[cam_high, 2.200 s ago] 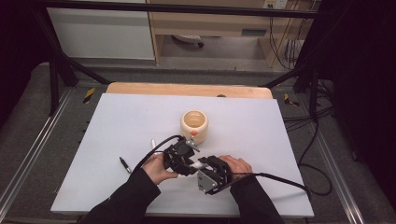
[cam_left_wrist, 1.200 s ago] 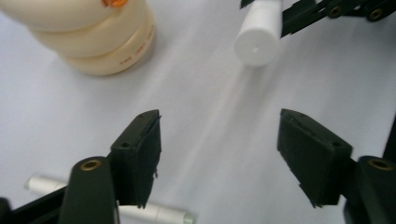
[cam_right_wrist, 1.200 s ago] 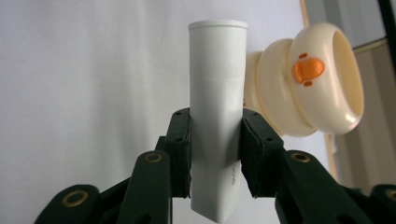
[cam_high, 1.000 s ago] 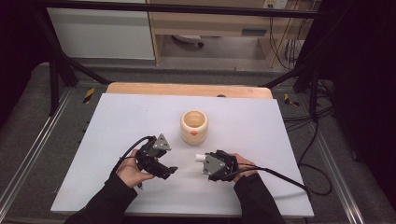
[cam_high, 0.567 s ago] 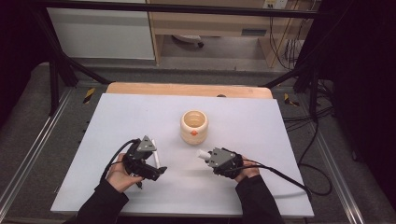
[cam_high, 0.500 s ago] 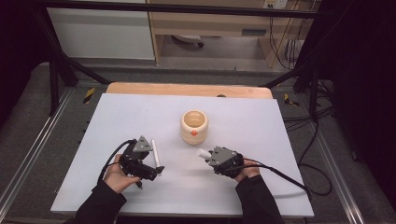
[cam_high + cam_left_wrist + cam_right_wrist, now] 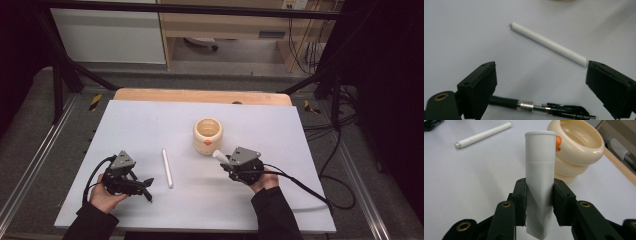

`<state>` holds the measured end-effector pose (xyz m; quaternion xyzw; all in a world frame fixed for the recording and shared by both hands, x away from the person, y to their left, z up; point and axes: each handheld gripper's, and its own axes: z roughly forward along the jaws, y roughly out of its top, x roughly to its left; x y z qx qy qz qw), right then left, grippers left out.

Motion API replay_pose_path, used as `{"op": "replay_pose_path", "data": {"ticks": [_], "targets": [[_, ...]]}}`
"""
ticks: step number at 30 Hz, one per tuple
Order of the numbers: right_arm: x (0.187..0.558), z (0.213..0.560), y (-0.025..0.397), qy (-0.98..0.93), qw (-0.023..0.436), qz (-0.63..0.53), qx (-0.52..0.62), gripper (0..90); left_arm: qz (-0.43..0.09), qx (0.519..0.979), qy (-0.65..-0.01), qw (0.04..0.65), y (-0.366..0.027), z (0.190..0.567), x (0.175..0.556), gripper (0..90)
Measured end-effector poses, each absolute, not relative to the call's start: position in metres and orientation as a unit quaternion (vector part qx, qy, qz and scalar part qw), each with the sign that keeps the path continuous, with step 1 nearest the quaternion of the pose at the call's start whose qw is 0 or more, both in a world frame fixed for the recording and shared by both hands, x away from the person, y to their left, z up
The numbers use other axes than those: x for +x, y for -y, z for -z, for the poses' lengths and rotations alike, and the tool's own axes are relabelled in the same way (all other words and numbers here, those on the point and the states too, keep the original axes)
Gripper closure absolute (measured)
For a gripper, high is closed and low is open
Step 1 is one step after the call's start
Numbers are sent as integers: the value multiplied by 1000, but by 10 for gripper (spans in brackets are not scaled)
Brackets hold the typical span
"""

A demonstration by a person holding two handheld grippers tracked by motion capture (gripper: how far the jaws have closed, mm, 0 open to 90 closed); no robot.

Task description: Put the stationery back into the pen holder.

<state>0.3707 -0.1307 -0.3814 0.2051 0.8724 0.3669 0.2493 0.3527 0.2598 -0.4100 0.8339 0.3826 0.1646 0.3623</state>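
The left gripper (image 7: 142, 186) rests low at the near left of the tabletop (image 7: 280, 200), held in the person's left hand (image 7: 106, 196). Its fingers (image 7: 477, 87) are spread wide and grip nothing. A black pen (image 7: 541, 108) lies on the tabletop between them, close to the camera. Just beyond the fingers lies a white pen body (image 7: 547, 43), flat on the surface; whether its near end touches one finger cannot be told from the left gripper view.

The right gripper (image 7: 539, 200) is at the near right, held in the right hand (image 7: 265, 181). Its fingers pinch a white cap (image 7: 540, 182) from both sides, open end pointing away. Beyond the cap stands a cream ribbed cup (image 7: 207, 135) with an orange mark, near the tabletop centre.
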Motion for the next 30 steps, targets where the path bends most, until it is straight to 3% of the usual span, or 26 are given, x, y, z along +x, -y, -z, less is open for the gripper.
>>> {"op": "replay_pose_path", "data": {"ticks": [16, 30], "targets": [[389, 368, 132, -817, 221, -437, 304, 665, -157, 819, -412, 367, -293, 430, 341, 99], [414, 351, 119, -772, 199, -491, 352, 666, -153, 817, -415, 369, -296, 434, 341, 100]]}}
